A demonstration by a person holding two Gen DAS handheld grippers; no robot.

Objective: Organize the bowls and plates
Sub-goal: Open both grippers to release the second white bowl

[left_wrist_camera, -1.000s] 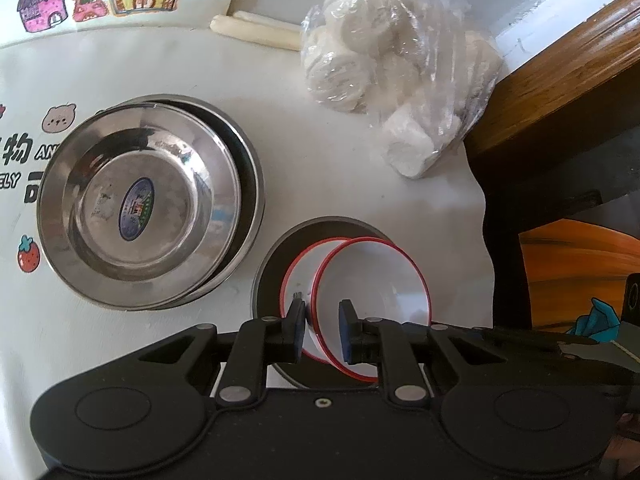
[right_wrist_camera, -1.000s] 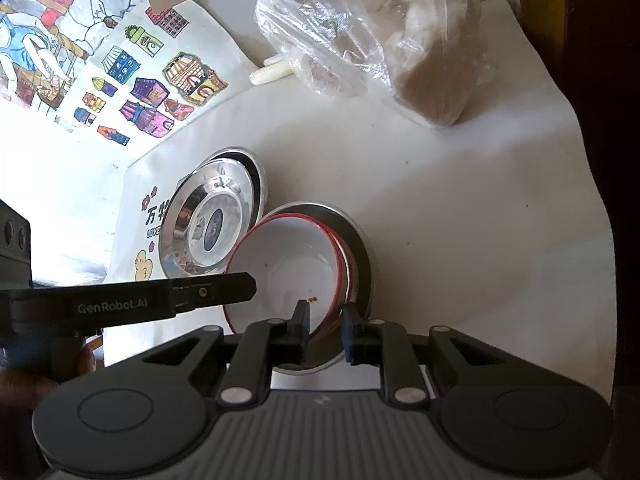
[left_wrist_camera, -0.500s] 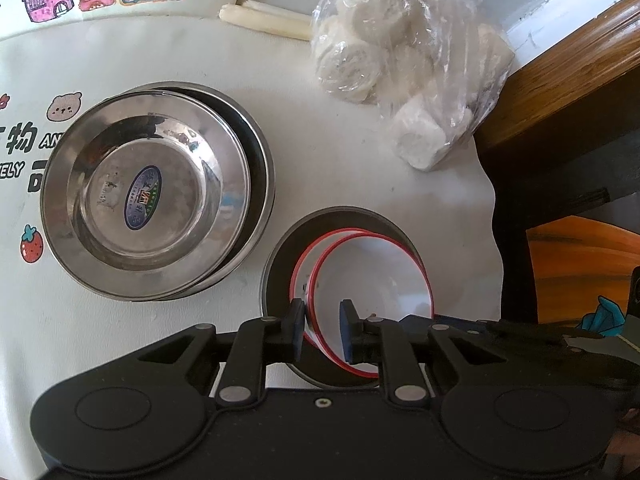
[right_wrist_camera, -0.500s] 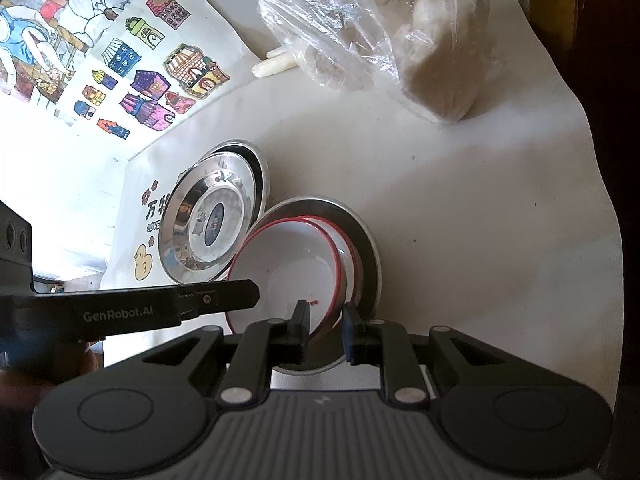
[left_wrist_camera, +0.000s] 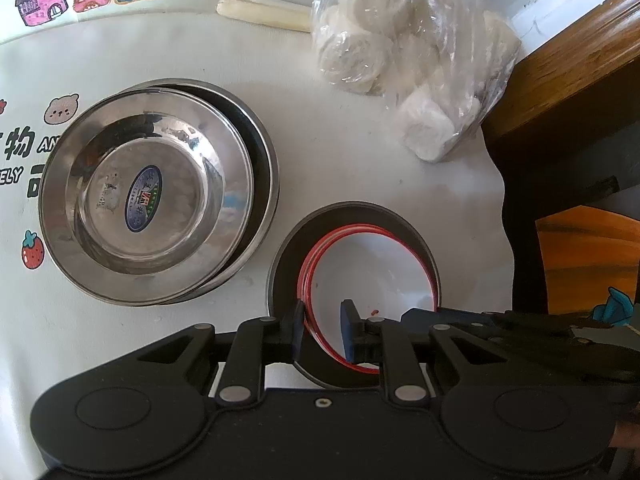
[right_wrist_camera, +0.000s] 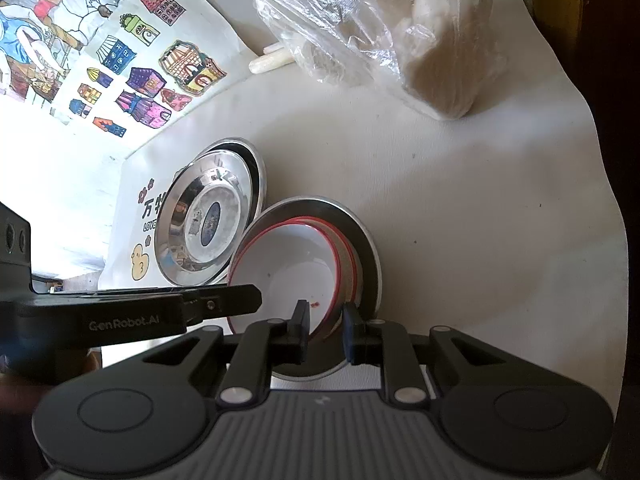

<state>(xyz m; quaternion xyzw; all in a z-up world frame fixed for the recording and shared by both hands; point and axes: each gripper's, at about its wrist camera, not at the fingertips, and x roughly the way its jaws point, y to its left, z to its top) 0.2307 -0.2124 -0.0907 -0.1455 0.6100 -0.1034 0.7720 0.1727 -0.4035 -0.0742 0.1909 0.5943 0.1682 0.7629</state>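
1. Left wrist view: The white tablecloth point(left_wrist_camera: 360, 152) ended at the right in a wavy edge, and behind it a dark gap and a wooden frame point(left_wrist_camera: 568, 76) stood close. Free cloth lay between the steel plates and the plastic bag, and also at the lower left.
2. Two steel plates point(left_wrist_camera: 148, 196) were stacked at the left, the upper one shifted to the left and with an oval sticker in its middle. One dark steel plate point(left_wrist_camera: 352, 216) lay just beside them, and it held two white bowls with red rims point(left_wrist_camera: 372, 268), one nested in the other.
3. The plastic bag point(left_wrist_camera: 404, 56) at the top held several white round buns. Two pale sticks point(left_wrist_camera: 264, 12) lay next to it.
4. The left gripper point(left_wrist_camera: 322, 330) was clamped on the left rim of the bowls, one finger outside and one inside.
5. Right wrist view: The cloth point(right_wrist_camera: 480, 208) had wide free room at the right up to its edge. A sheet with coloured house drawings point(right_wrist_camera: 152, 68) lay at the upper left.
6. The right gripper point(right_wrist_camera: 325, 332) was closed on the right rim of the bowls point(right_wrist_camera: 288, 264), which sat in the plate point(right_wrist_camera: 366, 248). The stacked plates point(right_wrist_camera: 208, 220) touched it at the left. The other gripper's finger point(right_wrist_camera: 224, 300) reached in from the left.
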